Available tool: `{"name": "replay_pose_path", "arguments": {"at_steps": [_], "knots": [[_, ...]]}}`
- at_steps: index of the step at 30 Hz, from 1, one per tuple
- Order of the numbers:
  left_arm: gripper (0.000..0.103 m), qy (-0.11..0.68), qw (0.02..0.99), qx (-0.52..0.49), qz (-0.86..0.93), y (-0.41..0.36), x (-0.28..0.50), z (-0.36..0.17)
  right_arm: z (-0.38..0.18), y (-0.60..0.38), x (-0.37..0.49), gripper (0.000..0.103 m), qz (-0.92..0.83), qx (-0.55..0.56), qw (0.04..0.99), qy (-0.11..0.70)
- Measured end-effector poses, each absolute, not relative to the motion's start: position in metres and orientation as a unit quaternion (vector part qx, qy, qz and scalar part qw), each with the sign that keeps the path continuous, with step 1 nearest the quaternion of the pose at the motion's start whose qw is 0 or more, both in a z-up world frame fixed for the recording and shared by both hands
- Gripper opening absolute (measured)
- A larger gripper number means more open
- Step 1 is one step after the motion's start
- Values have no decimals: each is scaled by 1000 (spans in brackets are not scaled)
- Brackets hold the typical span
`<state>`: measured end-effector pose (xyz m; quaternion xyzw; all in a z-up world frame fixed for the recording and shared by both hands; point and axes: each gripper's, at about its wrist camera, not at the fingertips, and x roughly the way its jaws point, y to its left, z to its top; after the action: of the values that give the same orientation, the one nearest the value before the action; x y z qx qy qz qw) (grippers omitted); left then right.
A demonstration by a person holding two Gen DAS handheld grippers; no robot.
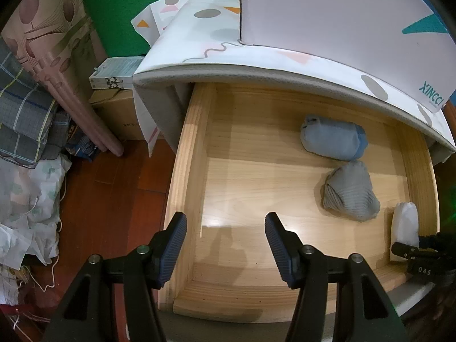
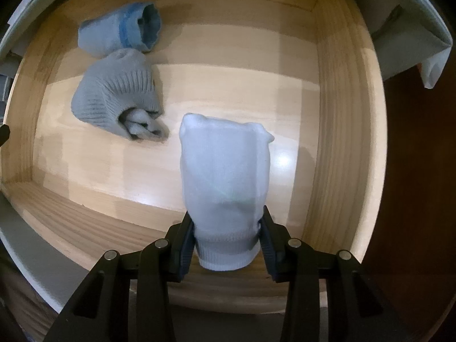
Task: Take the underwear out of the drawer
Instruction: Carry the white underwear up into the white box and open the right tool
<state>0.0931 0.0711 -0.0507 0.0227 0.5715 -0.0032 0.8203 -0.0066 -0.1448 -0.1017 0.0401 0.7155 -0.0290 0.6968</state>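
My right claw (image 2: 227, 243) grips the white roll (image 2: 225, 176), not yet clear of the drawer (image 2: 336, 142); grey roll (image 2: 114, 97) and blue roll (image 2: 119, 32) remain beyond it. Left claw (image 1: 225, 245) hangs open, empty.

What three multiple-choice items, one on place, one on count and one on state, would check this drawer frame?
1. Where does the blue bundle lie relative to the grey bundle?
A. Nearer the back of the drawer
B. On the floor
C. In the left gripper

2. How many rolled bundles show in the right wrist view?
A. One
B. Three
C. Five

3. What is the right gripper doing?
A. Open over bare wood
B. Clamped on the white bundle
C. Holding the grey bundle

Answers: 1 A, blue lies just beyond grey, toward the back wall. 2 B, blue, grey and white. 3 B, both pads press the white bundle's cuff.
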Motion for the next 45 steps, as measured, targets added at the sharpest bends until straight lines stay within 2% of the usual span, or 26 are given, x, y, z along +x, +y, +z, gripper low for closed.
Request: {"name": "replay_pose_path", "arguments": {"at_steps": [12,21,45], "knots": [[58,574,818,20,-3,74,94,-51,-78,-156,-20,38,-28,59,716,695],[58,576,817,17,-1,76,93,-50,-38,-176,-25,38,-16,85,745,661],[58,572,820,29,4,81,93,-51,121,-180,19,38,-7,64,823,565]]}}
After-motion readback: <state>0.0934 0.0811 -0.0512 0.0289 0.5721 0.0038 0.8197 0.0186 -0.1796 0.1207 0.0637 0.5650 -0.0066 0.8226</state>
